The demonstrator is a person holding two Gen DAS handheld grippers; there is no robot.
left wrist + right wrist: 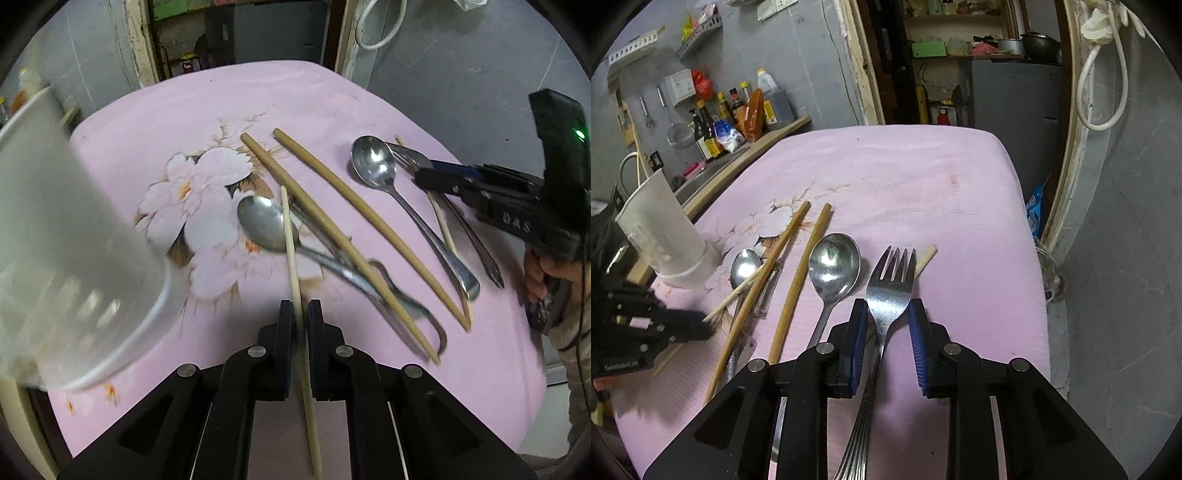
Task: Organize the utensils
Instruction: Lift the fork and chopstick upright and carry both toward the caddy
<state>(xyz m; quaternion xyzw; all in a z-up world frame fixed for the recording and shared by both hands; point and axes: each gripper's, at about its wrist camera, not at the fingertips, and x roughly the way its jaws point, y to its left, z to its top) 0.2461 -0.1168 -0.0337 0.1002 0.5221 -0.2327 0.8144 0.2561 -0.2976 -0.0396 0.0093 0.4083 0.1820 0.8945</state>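
Note:
My left gripper [300, 310] is shut on a pale thin chopstick [291, 243], held above the pink tablecloth [295, 99]. A white utensil holder [62, 229] stands close at the left; it also shows in the right wrist view [661, 232]. Two brown chopsticks [354, 214], a small spoon [264, 221] and a large spoon [375, 162] lie on the cloth. My right gripper [888, 314] is open, its jaws on either side of a fork [890, 284] that lies on the cloth over another pale chopstick [925, 256].
A peeler [413, 306] lies under the brown chopsticks. Bottles and kitchen tools [731, 110] sit on a counter beyond the table's left edge. A doorway [960, 55] and grey wall are behind the table. The table's right edge [1030, 221] drops to the floor.

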